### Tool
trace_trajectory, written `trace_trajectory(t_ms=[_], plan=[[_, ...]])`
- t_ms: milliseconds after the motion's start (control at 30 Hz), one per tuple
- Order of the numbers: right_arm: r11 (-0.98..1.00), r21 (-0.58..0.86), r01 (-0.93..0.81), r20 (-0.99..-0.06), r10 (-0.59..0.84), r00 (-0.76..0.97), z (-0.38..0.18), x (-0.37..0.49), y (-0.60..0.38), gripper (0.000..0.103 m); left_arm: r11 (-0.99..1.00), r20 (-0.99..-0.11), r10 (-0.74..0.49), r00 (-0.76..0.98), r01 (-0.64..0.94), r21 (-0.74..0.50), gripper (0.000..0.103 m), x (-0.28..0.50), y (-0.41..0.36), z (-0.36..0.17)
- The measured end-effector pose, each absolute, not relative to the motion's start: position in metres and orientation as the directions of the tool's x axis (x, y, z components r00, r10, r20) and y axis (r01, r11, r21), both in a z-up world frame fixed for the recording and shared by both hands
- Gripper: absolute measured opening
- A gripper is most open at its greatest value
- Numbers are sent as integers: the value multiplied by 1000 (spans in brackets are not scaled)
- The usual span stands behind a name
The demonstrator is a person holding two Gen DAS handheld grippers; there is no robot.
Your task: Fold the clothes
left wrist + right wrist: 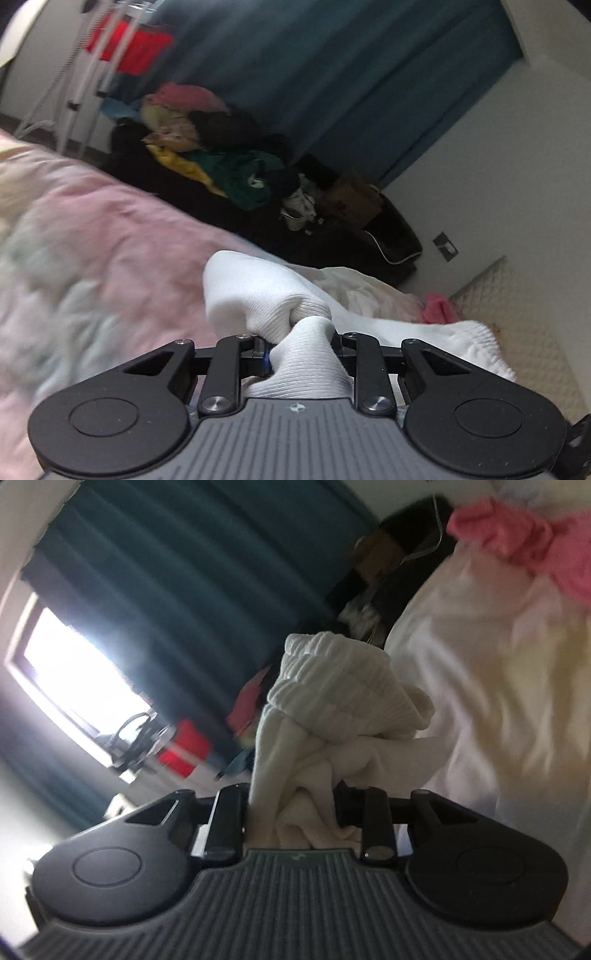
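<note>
Fingers of the left gripper are clamped on a ribbed edge of the white garment, which trails toward 2 o'clock over the pink bed. The right gripper pinches another bunched part of it.

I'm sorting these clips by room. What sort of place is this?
Most likely a bedroom in a home: a bed with a pink quilt, teal curtains beside a window, and a heap of unsorted clothes past the bed.
</note>
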State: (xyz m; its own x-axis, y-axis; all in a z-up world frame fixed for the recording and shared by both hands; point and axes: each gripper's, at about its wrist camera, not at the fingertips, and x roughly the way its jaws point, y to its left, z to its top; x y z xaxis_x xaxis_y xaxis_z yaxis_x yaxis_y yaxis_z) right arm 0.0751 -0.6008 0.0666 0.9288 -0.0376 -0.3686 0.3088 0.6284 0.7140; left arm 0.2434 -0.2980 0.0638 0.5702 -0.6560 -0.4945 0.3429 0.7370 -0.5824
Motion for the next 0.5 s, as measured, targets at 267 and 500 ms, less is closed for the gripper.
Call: trace_trajectory(t_ms=[267, 500], plan=[[569, 727, 385, -434, -53, 899, -31, 98, -647, 32, 748, -533, -663, 526, 440, -497, 26, 268, -339, -23], [554, 725, 410, -476, -28, 879, -127, 42, -619, 43, 782, -633, -600, 489, 526, -335, 36, 234, -315, -92]])
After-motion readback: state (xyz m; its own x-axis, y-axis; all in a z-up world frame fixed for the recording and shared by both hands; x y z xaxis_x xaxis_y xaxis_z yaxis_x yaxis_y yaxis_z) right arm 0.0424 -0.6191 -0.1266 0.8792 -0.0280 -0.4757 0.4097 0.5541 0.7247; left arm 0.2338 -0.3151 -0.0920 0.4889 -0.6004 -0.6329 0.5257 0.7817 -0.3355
